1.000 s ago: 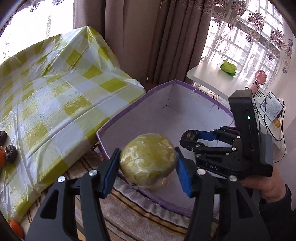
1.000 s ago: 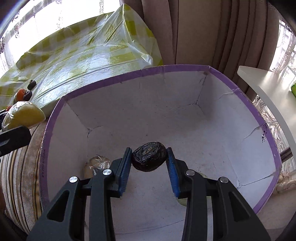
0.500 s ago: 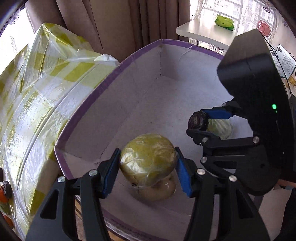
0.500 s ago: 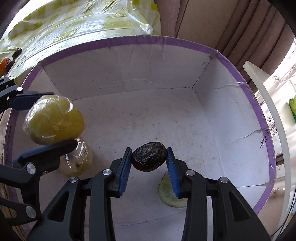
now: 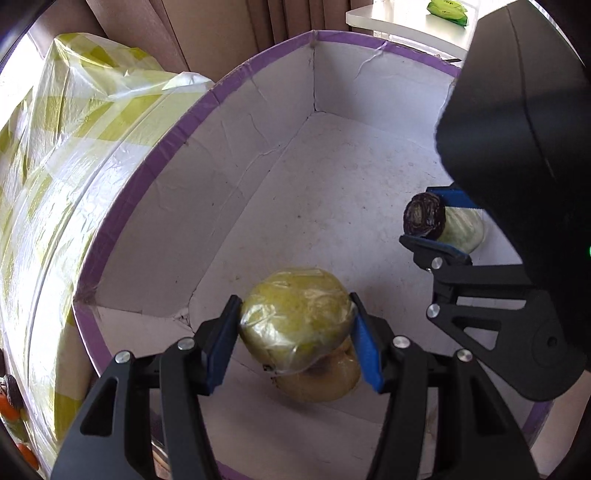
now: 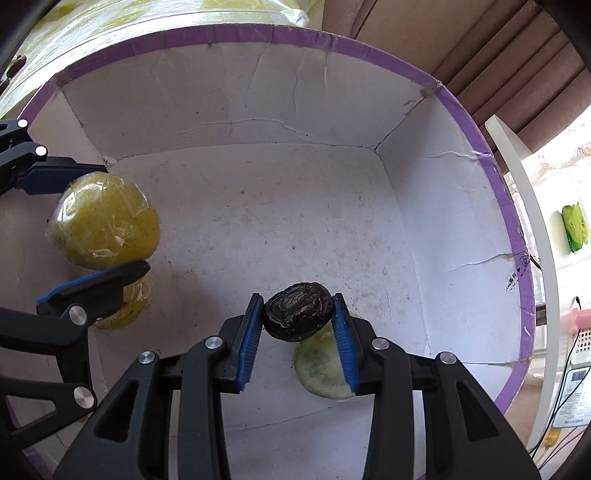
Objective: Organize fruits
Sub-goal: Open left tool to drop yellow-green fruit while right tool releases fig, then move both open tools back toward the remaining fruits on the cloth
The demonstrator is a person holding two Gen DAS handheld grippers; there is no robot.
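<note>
My left gripper (image 5: 295, 325) is shut on a yellow-green wrapped fruit (image 5: 295, 319), held low inside a white box with a purple rim (image 5: 147, 158), just above another yellowish fruit (image 5: 325, 380) on the box floor. My right gripper (image 6: 297, 314) is shut on a dark wrinkled fruit (image 6: 297, 312), held inside the same box (image 6: 354, 46) above a pale green fruit (image 6: 321, 369). The right gripper and dark fruit (image 5: 423, 219) show at the right of the left wrist view. The left gripper's yellow-green fruit (image 6: 103, 221) shows at the left of the right wrist view.
A yellow-checked plastic-covered table (image 5: 55, 166) stands left of the box, with small orange and dark fruits (image 5: 9, 400) at its edge. Brown curtains (image 5: 221, 29) hang behind. A white shelf (image 6: 532, 229) with a green packet (image 6: 574, 229) stands to the right.
Both grippers have moved lower and deeper into the box with their fruits still held. The yellow-green fruit now sits closer to the fruit on the box floor.
</note>
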